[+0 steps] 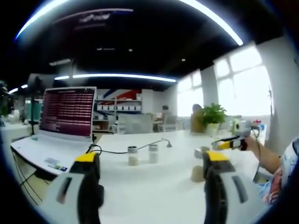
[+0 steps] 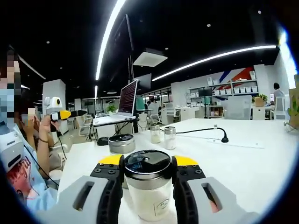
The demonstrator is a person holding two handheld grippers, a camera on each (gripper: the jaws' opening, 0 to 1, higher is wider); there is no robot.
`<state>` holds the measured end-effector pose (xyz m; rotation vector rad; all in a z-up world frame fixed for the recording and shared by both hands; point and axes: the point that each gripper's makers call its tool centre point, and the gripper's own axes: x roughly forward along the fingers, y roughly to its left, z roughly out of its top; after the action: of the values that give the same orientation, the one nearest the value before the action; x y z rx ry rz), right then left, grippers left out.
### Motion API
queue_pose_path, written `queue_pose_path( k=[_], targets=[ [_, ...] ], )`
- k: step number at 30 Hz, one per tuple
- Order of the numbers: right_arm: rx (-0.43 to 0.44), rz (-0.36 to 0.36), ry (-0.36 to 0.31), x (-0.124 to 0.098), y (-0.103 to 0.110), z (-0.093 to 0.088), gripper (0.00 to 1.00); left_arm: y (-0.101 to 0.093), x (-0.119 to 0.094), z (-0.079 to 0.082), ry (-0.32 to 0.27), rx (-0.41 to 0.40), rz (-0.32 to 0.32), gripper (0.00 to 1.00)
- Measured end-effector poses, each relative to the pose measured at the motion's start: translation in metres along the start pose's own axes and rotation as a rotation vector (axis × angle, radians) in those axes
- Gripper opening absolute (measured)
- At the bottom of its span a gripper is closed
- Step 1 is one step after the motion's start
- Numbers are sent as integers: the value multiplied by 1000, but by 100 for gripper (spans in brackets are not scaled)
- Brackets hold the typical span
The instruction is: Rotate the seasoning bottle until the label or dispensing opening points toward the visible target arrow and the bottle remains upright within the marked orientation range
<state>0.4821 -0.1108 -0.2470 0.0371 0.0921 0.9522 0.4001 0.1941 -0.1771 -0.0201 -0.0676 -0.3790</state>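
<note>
Right gripper [image 2: 148,175], bottom centre, clamps a dark-lidded seasoning bottle [image 2: 148,186]; left gripper [image 1: 152,175], bottom of frame, jaws wide over white table [image 1: 154,186]

Right hand-held gripper [image 2: 148,186]: both jaws closed against the sides of the seasoning bottle [image 2: 148,189], yellow tips level with its dark lid. Bottle upright on the white desk [image 2: 243,158], pale contents, small label facing the camera. Just behind it a wider steel-lidded jar [image 2: 121,143]. Farther back, two small shakers [image 2: 162,135] side by side. Black cable [image 2: 205,131] runs right of them. Laptop [image 2: 122,106] open at far left. Left hand-held gripper [image 2: 63,115] raised at left in a person's hand [image 2: 46,124].
</note>
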Motion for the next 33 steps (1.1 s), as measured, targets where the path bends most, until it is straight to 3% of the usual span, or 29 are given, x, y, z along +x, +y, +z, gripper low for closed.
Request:
queue_pose_path(
  k=[15,33],
  targets=[
    [-3,-90,-4,-2,-2,-1,40,-4,4,0,-1,-3,-4,97],
    [0,-224,-85,-2,-8,1,40,0,5,0,-3,-15,-6,97]
  ],
)
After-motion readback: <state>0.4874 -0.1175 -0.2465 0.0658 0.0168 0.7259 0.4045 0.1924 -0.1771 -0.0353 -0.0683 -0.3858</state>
